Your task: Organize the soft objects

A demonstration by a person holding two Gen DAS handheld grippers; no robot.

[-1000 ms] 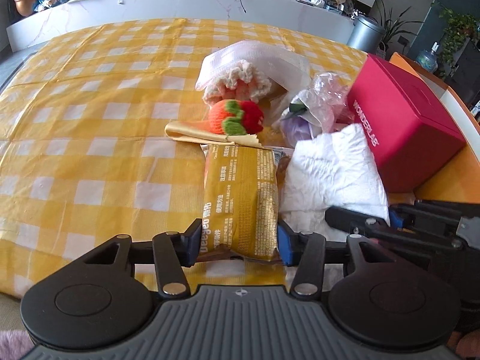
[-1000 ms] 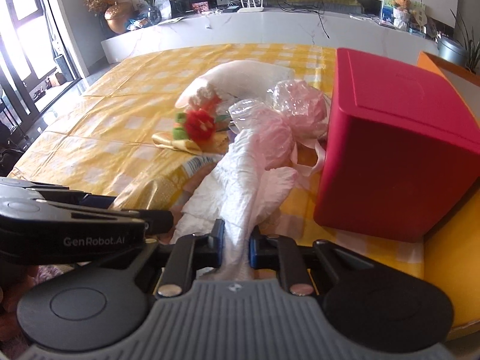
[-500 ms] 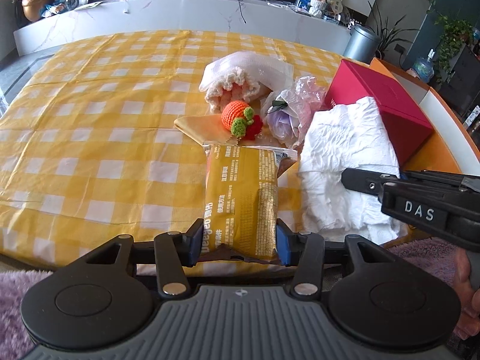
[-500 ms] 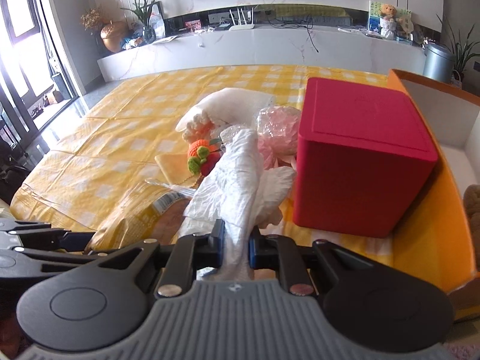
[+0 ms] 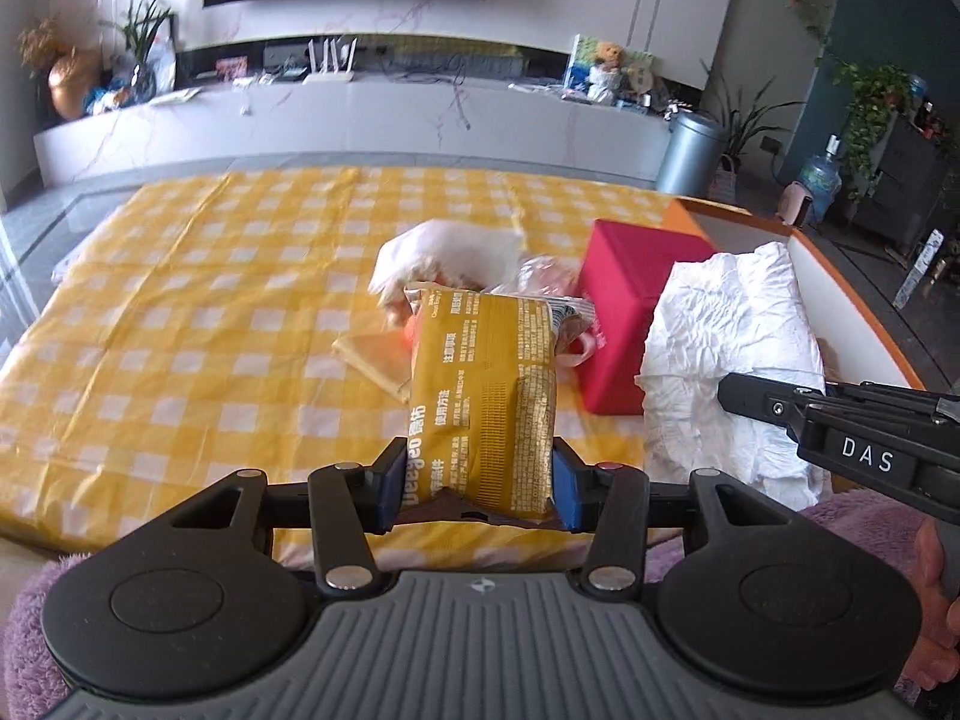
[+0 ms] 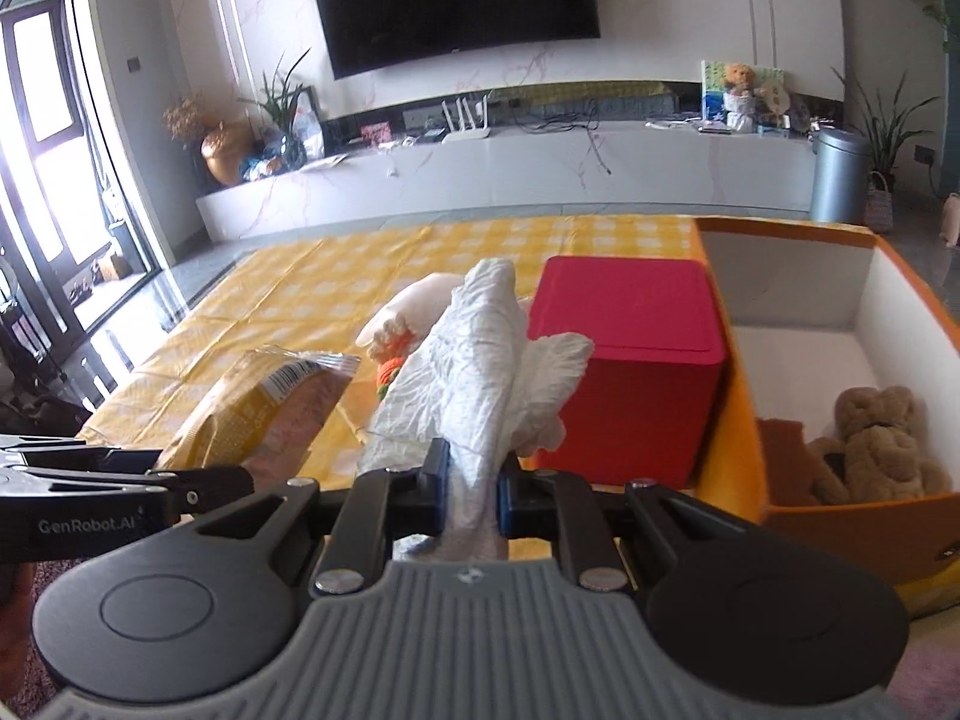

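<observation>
Brown plush bear point(image 6: 876, 444) already sits in our orange-walled box point(image 6: 852, 516), while our left claw point(image 5: 474, 480) clamps the yellow crinkly packet point(image 5: 486, 396), our right claw point(image 6: 471, 480) pinches the white crumpled cloth point(image 6: 474, 360), and bagged softies wait on the table point(image 5: 180, 324).

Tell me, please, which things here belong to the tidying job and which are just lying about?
Job: yellow snack packet, white crumpled cloth, orange storage box, plush bear.
Lying about: television, metal bin, router.
</observation>
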